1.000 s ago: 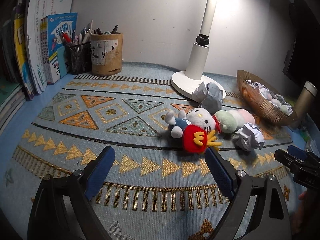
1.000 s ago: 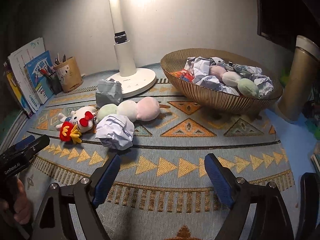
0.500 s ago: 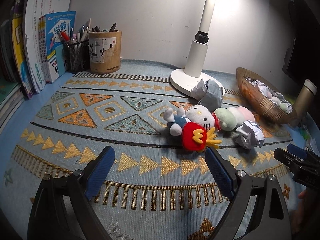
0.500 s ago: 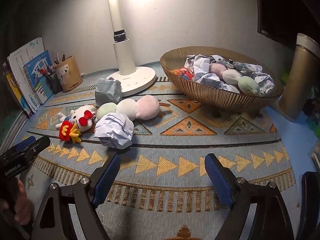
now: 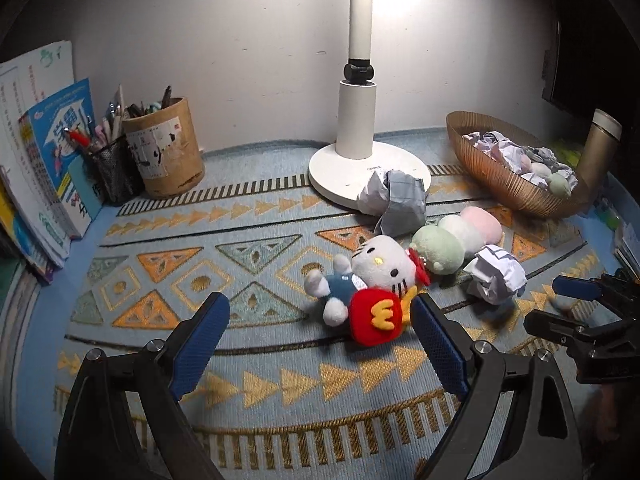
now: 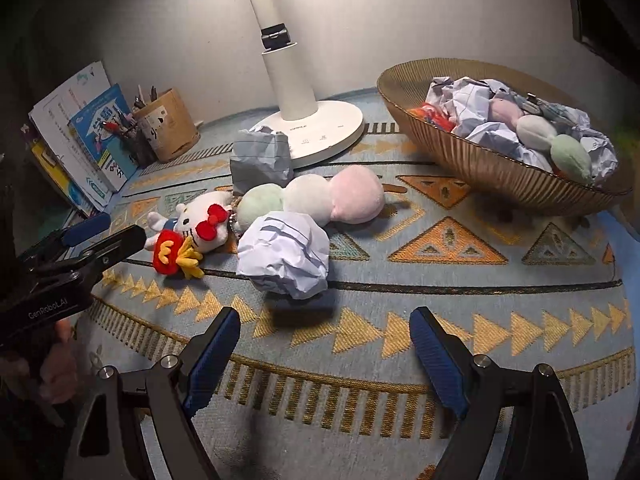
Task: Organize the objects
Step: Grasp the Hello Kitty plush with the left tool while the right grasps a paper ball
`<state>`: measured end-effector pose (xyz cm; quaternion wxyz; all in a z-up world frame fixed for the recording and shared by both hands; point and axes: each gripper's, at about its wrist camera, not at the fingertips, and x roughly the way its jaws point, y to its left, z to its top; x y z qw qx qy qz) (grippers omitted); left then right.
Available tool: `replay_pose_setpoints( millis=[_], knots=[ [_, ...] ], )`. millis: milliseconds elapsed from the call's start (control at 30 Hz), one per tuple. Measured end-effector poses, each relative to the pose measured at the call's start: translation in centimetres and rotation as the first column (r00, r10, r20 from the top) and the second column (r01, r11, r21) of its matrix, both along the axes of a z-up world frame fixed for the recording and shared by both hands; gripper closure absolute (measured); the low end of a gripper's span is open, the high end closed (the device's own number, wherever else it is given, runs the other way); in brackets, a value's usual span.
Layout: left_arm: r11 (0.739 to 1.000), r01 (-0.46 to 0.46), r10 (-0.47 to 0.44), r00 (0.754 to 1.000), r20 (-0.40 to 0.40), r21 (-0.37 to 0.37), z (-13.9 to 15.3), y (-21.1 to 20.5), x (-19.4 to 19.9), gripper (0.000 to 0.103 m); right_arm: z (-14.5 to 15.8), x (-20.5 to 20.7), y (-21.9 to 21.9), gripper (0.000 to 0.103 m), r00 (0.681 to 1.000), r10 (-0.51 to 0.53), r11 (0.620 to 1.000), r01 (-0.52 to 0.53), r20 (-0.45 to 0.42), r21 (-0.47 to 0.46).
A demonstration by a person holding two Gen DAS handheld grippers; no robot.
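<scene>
A white cat plush point(image 5: 380, 268) with a red pouch point(image 5: 374, 316) lies on the patterned mat, next to a green, white and pink three-ball plush point(image 6: 312, 200). A crumpled white paper ball point(image 6: 284, 256) rests in front of them, and a grey paper wad point(image 6: 260, 160) sits by the lamp base. My left gripper point(image 5: 318, 308) hovers open just short of the cat plush, its right finger beside the red pouch. My right gripper point(image 6: 324, 318) is open and empty, a little short of the white paper ball.
A ribbed golden bowl point(image 6: 480, 160) at the right holds crumpled paper and small plush balls. The white lamp base point(image 5: 340, 168) stands at the back. A pen cup point(image 5: 164, 152) and books point(image 5: 52, 168) line the left, and a gold tumbler point(image 5: 600, 148) stands far right.
Both grippers have moved in toward the toys. The left one has rolled and now sits close to the cat plush; the white paper ball looms larger before the right one. Jaws unchanged.
</scene>
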<state>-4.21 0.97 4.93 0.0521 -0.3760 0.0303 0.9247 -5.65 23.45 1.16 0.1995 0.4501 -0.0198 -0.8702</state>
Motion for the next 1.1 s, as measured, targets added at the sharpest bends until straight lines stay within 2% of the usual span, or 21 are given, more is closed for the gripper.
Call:
replay_pose_setpoints(
  millis=[100,233,300,333,367,433,500,600,667,700,767,933,1033,1100],
  knots=[
    [0.997,0.060,-0.063,0.996,0.058,0.056,-1.3,-0.2,-3.1,0.012,-0.3,-1.2,-1.2,0.018,1.000,0.010,1.000,-0.010,0.016,-0.003],
    [0.977,0.108,-0.133,0.982,0.131,0.182,-3.2,-0.2,-4.9,0.012,-0.8,-2.3,-2.3,0.019,1.000,0.020,0.999,-0.021,0.018,0.027],
    [0.960,0.154,-0.193,0.969,0.154,0.234,-3.7,0.3,-4.3,0.012,-0.8,-2.4,-2.5,0.030,1.000,0.028,0.999,-0.029,0.008,0.042],
    [0.951,0.184,-0.228,0.960,0.160,0.248,-3.7,0.8,-3.7,0.012,-0.8,-2.4,-2.4,0.041,0.999,0.036,0.998,-0.037,0.007,0.041],
    [0.943,0.214,-0.259,0.953,0.157,0.254,-3.7,1.3,-3.0,0.012,-0.8,-2.2,-2.1,0.045,0.999,0.037,0.999,-0.037,0.003,0.036],
    [0.922,0.276,-0.328,0.930,0.167,0.272,-3.4,2.3,-1.8,0.012,-0.6,-2.0,-1.3,0.052,1.000,0.024,0.999,-0.023,-0.006,0.026],
    [0.901,0.325,-0.382,0.909,0.169,0.286,-3.2,3.0,-0.7,0.012,-0.3,-1.7,-0.4,0.053,1.000,0.022,1.000,-0.022,-0.008,0.010],
    [0.941,0.274,-0.306,0.939,0.155,0.198,-2.7,2.8,-0.2,0.012,-0.2,-1.5,0.3,0.053,0.999,0.033,0.999,-0.033,-0.007,0.015],
    [0.953,0.227,-0.259,0.955,0.146,0.201,-2.6,2.1,-0.8,0.012,-0.2,-1.4,0.4,0.053,0.999,0.043,0.999,-0.043,-0.001,0.025],
    [0.955,0.214,-0.246,0.959,0.143,0.206,-2.6,1.8,-1.0,0.012,-0.3,-1.4,0.5,0.048,0.999,0.048,0.999,-0.048,0.008,0.023],
    [0.962,0.202,-0.229,0.963,0.141,0.186,-2.5,2.1,-1.7,0.012,-0.3,-1.5,0.6,0.035,0.999,0.037,0.999,-0.037,0.010,0.010],
    [0.967,0.216,-0.238,0.956,0.172,0.138,-3.3,4.2,-2.7,0.013,1.0,-2.1,0.0,0.034,0.999,0.044,0.999,-0.044,-0.015,-0.011],
    [0.970,0.202,-0.224,0.958,0.180,0.136,-3.9,4.3,-2.9,0.020,1.1,-2.9,-0.8,0.034,0.999,0.050,0.999,-0.050,-0.014,-0.006],
    [0.974,0.187,-0.209,0.959,0.190,0.131,-4.3,4.2,-3.1,0.038,0.7,-3.5,-1.3,0.034,0.998,0.057,0.998,-0.057,0.002,-0.008]
  ],
)
